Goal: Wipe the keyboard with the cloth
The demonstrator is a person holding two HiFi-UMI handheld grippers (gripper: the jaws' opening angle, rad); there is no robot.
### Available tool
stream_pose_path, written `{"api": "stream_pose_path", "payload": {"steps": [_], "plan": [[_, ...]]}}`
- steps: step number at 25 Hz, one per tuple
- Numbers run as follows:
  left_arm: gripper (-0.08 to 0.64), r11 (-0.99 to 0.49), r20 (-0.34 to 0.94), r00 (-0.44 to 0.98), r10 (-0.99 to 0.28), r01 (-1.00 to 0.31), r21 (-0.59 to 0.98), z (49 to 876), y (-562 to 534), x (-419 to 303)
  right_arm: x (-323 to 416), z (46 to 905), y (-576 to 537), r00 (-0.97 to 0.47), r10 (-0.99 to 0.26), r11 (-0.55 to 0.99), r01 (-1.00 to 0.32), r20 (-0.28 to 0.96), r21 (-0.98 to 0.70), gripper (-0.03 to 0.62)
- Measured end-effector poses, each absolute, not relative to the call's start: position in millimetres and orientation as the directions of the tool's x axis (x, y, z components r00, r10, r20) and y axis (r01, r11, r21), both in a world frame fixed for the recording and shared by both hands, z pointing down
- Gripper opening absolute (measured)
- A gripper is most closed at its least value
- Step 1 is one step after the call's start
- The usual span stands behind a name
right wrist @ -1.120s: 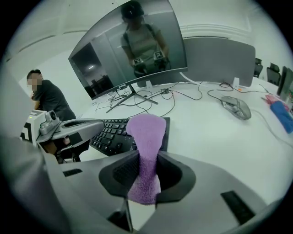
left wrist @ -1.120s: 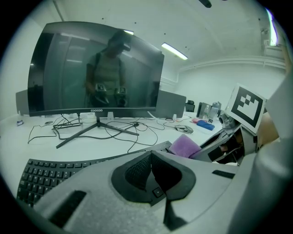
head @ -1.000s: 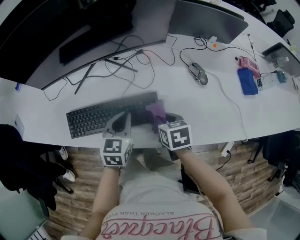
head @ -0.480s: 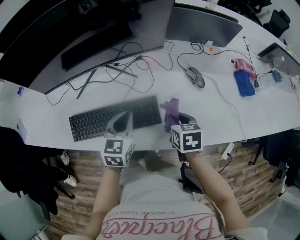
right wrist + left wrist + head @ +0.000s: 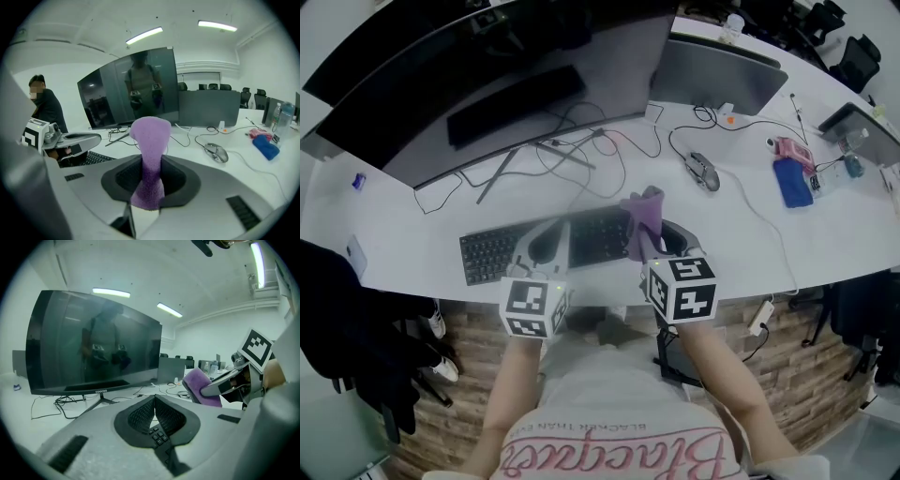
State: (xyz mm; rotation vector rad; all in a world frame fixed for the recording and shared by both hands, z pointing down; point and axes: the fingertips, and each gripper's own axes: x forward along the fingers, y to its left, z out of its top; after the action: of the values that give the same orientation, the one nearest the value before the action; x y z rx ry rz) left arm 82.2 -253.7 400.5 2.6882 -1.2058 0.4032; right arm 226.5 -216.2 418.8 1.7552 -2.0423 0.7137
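Note:
A black keyboard [image 5: 492, 253] lies near the white desk's front edge. My left gripper [image 5: 551, 232] hovers over its middle with the jaws shut and nothing between them; a few keys [image 5: 157, 434] show under the jaws in the left gripper view. My right gripper [image 5: 649, 236] is at the keyboard's right end, shut on a purple cloth [image 5: 642, 211]. The cloth [image 5: 150, 145] stands upright out of the jaws, raised off the desk. In the left gripper view the cloth [image 5: 201, 386] appears at right. The left gripper [image 5: 70, 139] and keyboard [image 5: 96, 158] sit at left in the right gripper view.
A wide curved monitor [image 5: 487, 75] and a second screen [image 5: 717, 70] stand at the back, with loose cables [image 5: 581, 150] in front of them. A mouse [image 5: 703, 172] and a blue item [image 5: 794, 183] lie to the right. A person [image 5: 44, 110] stands at far left.
The right gripper has carried the cloth up off the keyboard's right end, so it now stands raised. The left gripper has stayed over the keyboard. The head view has shifted.

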Motion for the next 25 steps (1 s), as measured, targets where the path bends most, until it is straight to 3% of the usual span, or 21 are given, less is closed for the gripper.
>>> {"api": "stream_pose_path", "payload": {"steps": [11,25], "plan": [[0.006,-0.649,0.163,0.643,-0.748,-0.76,0.022,329.3,-260.1,41.9,140.4,330.3,-238.4,-0.248,-0.903,0.236,-0.969,0.352,-0.076,0.087],[0.006,-0.596,-0.009,0.598,-0.802,-0.8,-0.065,264.5,-270.1,-6.2,59.3,276.7,-253.8,-0.34,-0.928,0.349,-0.937,0.151,0.03,0.089]]}}
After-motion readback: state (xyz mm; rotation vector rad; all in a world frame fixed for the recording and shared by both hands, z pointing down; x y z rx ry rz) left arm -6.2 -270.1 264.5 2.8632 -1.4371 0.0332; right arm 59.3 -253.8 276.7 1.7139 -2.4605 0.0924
